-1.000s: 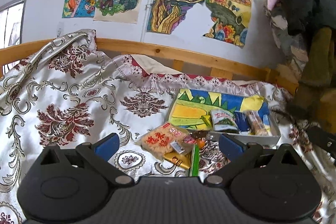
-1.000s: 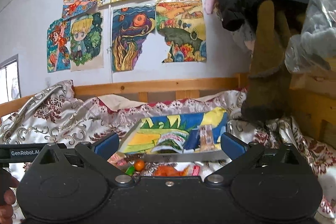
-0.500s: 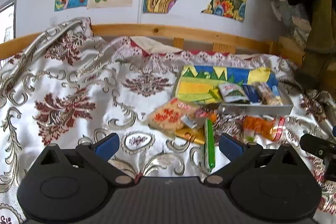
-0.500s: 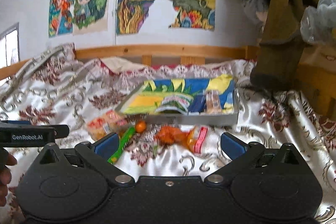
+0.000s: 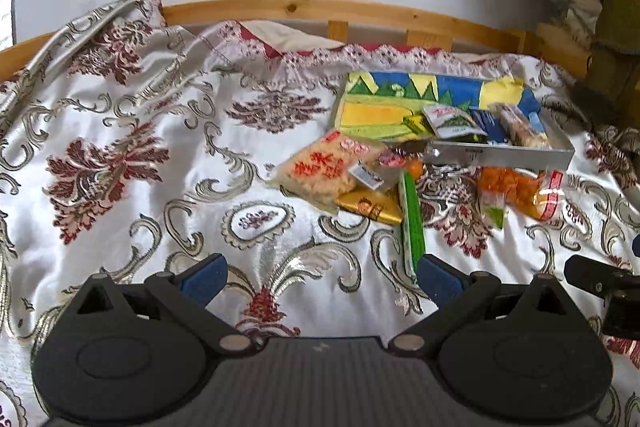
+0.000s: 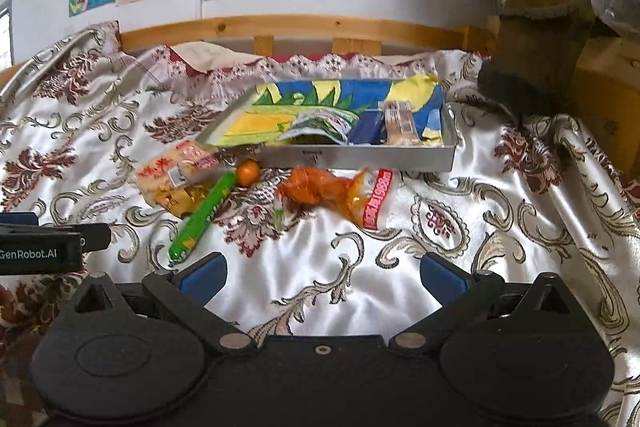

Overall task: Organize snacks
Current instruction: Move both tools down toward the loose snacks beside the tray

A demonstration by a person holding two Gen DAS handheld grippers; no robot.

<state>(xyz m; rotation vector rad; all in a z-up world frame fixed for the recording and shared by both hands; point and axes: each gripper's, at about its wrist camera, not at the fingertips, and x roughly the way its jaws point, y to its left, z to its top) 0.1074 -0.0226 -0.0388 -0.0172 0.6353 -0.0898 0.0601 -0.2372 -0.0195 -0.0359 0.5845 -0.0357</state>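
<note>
A grey tray [image 5: 500, 155] [image 6: 360, 157] lined with a colourful drawing lies on the bedspread and holds a few packets. In front of it lie loose snacks: a rice-cracker bag [image 5: 320, 171] [image 6: 168, 173], a gold packet [image 5: 370, 207], a long green stick pack [image 5: 412, 219] [image 6: 202, 217], a small orange ball [image 6: 248, 171] and an orange bag [image 5: 516, 187] [image 6: 320, 191]. My left gripper [image 5: 320, 277] is open and empty, short of the green pack. My right gripper [image 6: 322, 275] is open and empty, short of the orange bag.
A white and maroon patterned bedspread [image 5: 120, 155] covers the bed. A wooden rail [image 5: 320, 13] and a wall with drawings stand behind. Dark clothes and boxes [image 6: 540, 27] stand at the right. The other gripper shows at each view's edge [image 6: 44, 247].
Both grippers have tilted down and moved closer to the bed. The loose snacks and tray now sit higher and larger in view. Both grippers stay open.
</note>
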